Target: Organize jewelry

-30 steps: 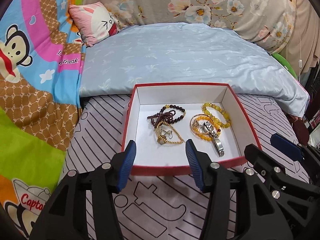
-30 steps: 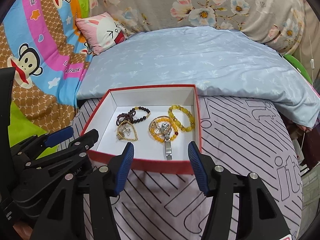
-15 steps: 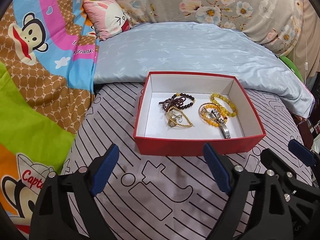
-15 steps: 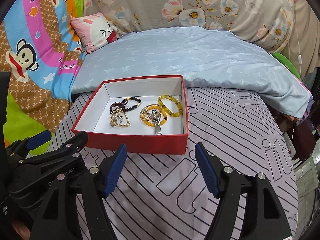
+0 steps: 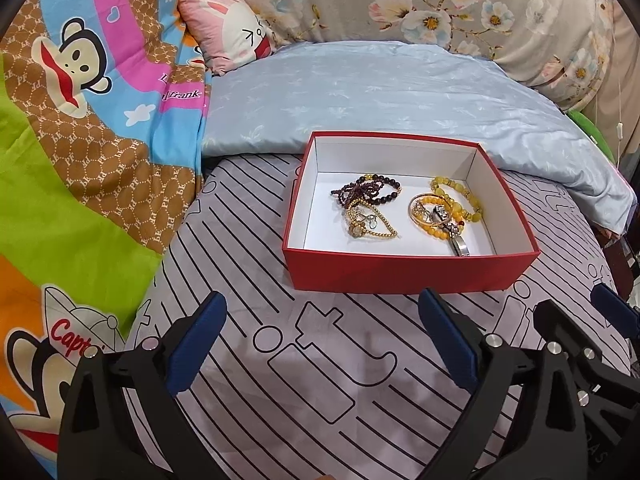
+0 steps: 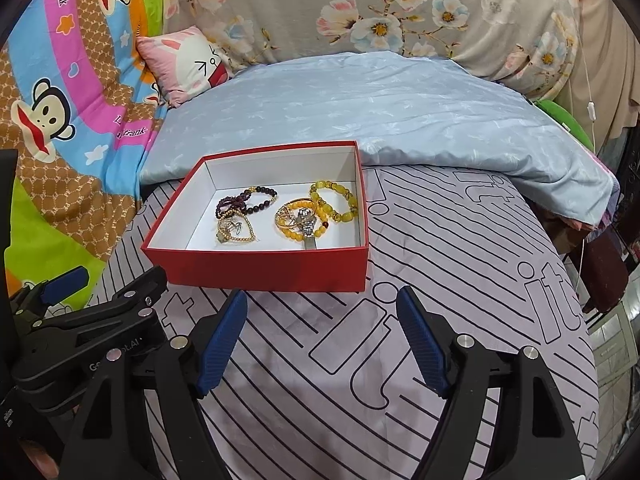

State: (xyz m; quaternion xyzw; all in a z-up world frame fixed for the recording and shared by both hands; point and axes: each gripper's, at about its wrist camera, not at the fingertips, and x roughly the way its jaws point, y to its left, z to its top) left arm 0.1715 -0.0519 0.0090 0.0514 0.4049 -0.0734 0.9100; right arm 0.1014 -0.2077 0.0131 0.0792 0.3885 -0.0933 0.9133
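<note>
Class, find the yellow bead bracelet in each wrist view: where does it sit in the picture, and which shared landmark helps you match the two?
Left wrist view: the yellow bead bracelet lies right of centre, in the far right part of the red box.
Right wrist view: the yellow bead bracelet lies near the centre, by the red box's right wall.
Shared landmark: the pink rabbit cushion behind the box, upper left.
</note>
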